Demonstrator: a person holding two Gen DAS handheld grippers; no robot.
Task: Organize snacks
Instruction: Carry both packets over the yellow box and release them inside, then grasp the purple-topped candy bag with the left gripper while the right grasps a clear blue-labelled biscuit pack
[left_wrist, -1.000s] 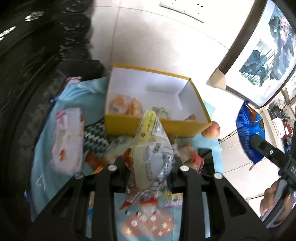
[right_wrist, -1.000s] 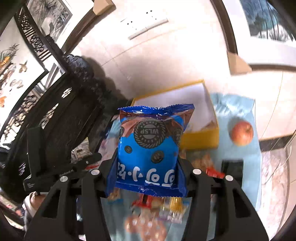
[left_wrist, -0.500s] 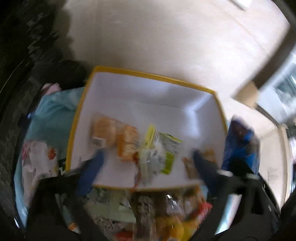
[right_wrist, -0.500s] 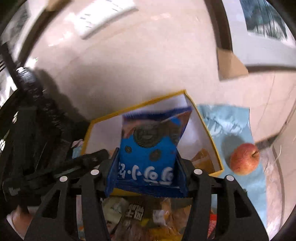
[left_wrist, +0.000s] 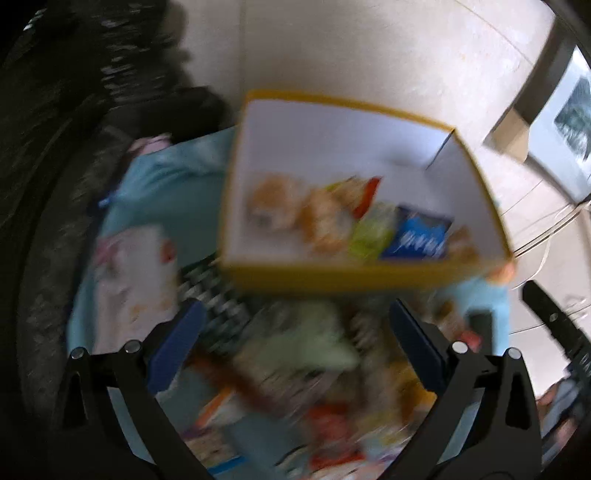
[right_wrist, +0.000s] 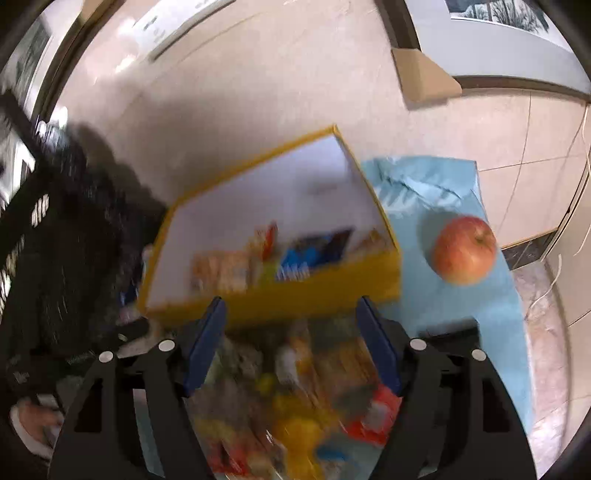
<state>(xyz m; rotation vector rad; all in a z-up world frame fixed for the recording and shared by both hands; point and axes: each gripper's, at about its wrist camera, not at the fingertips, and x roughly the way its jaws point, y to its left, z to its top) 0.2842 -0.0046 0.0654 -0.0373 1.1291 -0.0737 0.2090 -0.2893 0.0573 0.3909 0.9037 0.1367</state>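
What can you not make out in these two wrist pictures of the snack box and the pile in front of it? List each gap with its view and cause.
- Loose snack pile, both views: motion blur smears wrappers; no print readable.
- Packets in the yellow box, right wrist view: near wall hides their lower parts.
- Blue packet, left wrist view: lettering blurred.
- Black-and-white patterned item, left wrist view: partly under the box, unidentifiable.
- Person's hand, right wrist view: cut by the edge.

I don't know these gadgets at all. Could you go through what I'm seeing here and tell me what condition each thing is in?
left gripper: open, nothing between the pads.
right gripper: jaws opening, nothing between them.
yellow box: lidless, partly filled with snacks.
blue cookie pack: lying inside the box.
snack pile: loose on the cloth before the box, blurred.
apple: whole, on the blue cloth beside the box.
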